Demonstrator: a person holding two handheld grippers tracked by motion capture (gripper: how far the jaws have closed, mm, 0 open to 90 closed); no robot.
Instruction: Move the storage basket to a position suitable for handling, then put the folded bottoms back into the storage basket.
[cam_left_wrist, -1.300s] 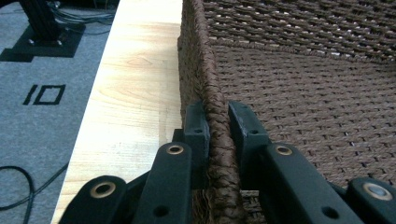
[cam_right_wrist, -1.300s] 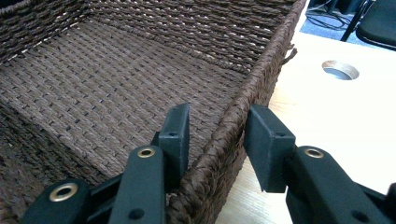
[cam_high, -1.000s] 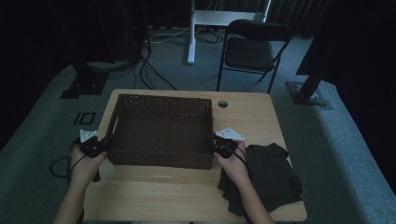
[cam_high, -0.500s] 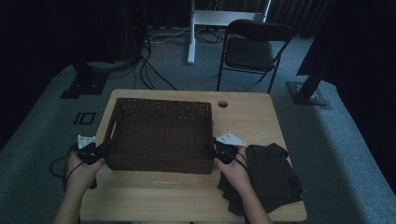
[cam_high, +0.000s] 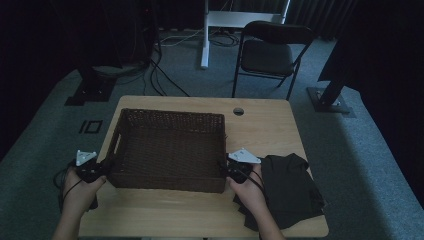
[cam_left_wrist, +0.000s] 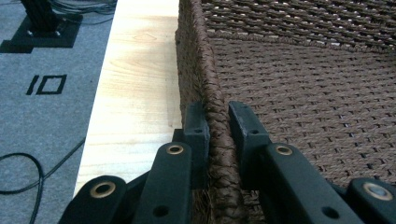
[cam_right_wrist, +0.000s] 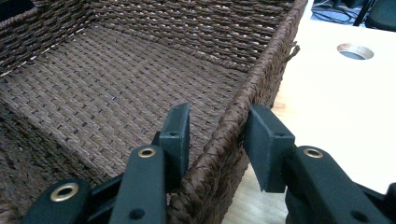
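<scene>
A brown woven basket (cam_high: 169, 149) sat on a light wooden table (cam_high: 270, 130), toward the person's side; each short wall of the basket was gripped by a hand-held gripper. The left gripper (cam_left_wrist: 217, 135) was clenched on the basket's left rim — one jaw outside, one inside; the right gripper (cam_right_wrist: 215, 140) straddled the right rim, inner jaw pressing the weave, outer jaw at its outside. A dark cloth (cam_high: 290, 192) lay just right of the basket; a folding chair (cam_high: 272, 55) stood beyond it.
</scene>
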